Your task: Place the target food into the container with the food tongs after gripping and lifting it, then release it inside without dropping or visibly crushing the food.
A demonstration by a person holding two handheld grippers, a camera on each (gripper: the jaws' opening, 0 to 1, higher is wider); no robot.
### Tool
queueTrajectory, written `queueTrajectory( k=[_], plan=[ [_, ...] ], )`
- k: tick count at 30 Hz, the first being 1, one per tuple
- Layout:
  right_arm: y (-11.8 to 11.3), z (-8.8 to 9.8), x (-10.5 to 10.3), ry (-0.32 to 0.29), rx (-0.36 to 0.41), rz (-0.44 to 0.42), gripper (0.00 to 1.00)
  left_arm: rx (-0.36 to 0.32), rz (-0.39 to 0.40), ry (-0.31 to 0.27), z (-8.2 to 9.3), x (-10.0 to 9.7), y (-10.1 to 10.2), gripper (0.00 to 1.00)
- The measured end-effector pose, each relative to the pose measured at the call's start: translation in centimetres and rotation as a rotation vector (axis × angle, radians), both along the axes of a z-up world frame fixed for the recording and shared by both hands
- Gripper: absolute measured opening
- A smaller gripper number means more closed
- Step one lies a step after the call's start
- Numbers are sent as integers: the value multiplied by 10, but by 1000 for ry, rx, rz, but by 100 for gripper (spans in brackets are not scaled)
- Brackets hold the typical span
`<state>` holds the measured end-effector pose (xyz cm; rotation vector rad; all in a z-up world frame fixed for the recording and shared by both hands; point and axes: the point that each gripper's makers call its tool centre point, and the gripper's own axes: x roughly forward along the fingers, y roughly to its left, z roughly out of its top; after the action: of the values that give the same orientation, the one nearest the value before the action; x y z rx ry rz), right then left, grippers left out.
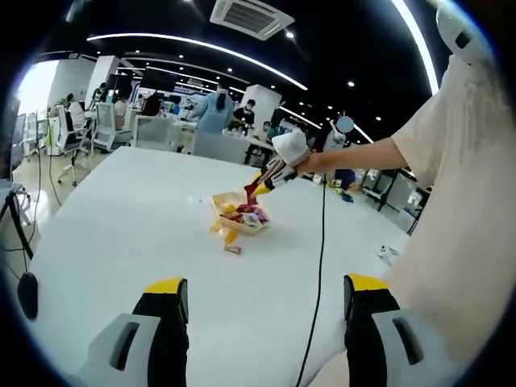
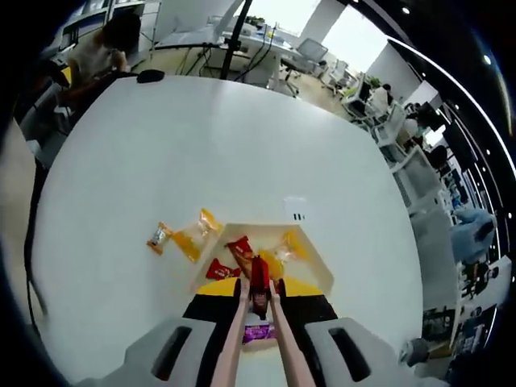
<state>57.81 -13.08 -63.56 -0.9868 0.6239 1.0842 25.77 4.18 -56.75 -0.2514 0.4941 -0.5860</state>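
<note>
In my right gripper view, the right gripper (image 2: pixel 258 300) rises from the bottom centre, its jaws drawn in on the tongs (image 2: pixel 256 339), whose two pale arms run up to a red snack packet (image 2: pixel 259 278) pinched at their tips. That packet hangs over the near edge of the tray (image 2: pixel 322 270) — a pale, shallow container just below frame centre that also holds a second red packet (image 2: pixel 239 248), a third (image 2: pixel 219 271) and an orange one (image 2: pixel 292 246). Two more orange packets (image 2: pixel 193 235) and a small wrapped sweet (image 2: pixel 158 236) lie on the white table (image 2: pixel 201 145) just left of the tray. In my left gripper view, the left gripper (image 1: pixel 262 310) sits low in frame with its jaws wide apart and nothing between them; mid-frame I see the tray (image 1: pixel 219 203) with the right gripper (image 1: pixel 270 179) above it, held by a gloved hand (image 1: pixel 290 147). A black cable (image 1: pixel 321 266) crosses the table toward lower right.
</note>
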Motion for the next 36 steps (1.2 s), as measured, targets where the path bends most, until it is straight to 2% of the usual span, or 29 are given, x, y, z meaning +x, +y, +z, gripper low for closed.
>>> queueTrajectory(
  k=[17,36],
  plan=[
    [-4,7,11,-35,-4,-8,20,-3,-6,1,0,2,-2,79],
    [-1,5,5,-28,-2,-4,21,-6,1,-1,0,0,-1,79]
  ],
)
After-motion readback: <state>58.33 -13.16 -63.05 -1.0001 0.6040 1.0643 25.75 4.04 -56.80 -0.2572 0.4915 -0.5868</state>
